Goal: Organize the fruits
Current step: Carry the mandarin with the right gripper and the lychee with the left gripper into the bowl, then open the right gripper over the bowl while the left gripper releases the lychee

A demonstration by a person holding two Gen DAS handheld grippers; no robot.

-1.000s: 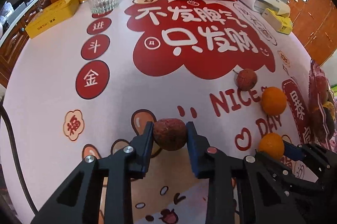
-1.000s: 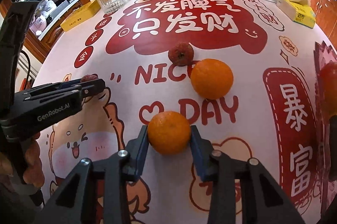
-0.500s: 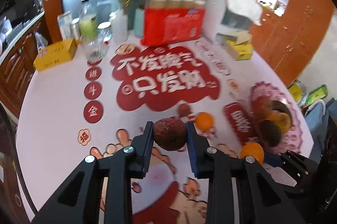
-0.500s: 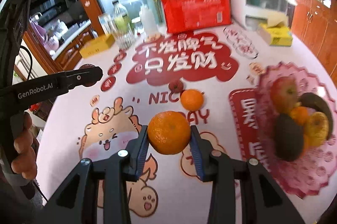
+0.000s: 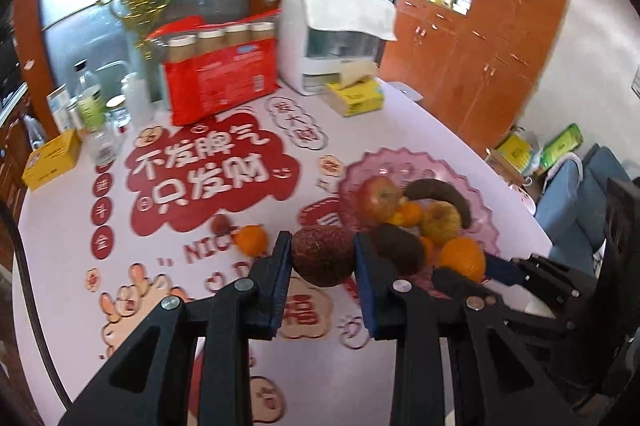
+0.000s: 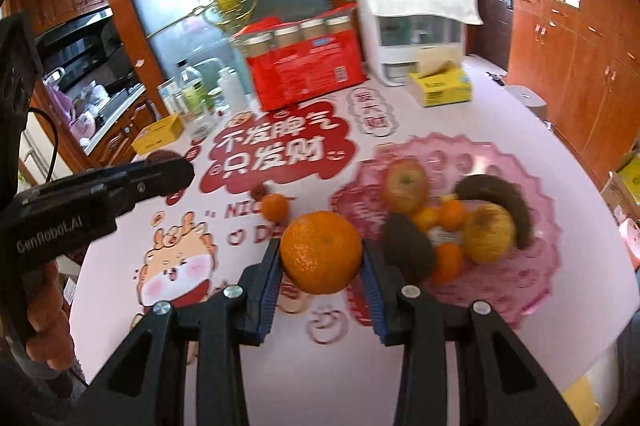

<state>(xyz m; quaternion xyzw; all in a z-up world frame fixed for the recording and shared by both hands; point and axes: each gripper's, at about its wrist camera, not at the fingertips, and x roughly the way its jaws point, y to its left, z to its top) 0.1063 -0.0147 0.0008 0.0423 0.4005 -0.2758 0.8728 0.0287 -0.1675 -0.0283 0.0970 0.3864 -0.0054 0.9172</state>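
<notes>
Fruits are held above the tablecloth (image 5: 60, 234) beside the pink plate (image 6: 532, 290): a dark brown fruit (image 5: 322, 256) is clamped by the left gripper (image 5: 322, 266), lettered "GenRobot.AI", and an orange (image 6: 321, 252) by the right gripper (image 6: 322, 266). "NIC" is readable on the cloth.

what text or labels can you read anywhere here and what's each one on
"不发脾气 只发财" on the tablecloth's red cloud patch.
"NIC", partly hidden by fruit, printed on the tablecloth.
"金" in a red circle near the cloth's left edge.
"福" on a cloud shape under the left gripper.
"GenRobot.AI", blurred, on the left gripper's body, right wrist view.
Too blurred: red package, yellow boxes, bottle labels.
</notes>
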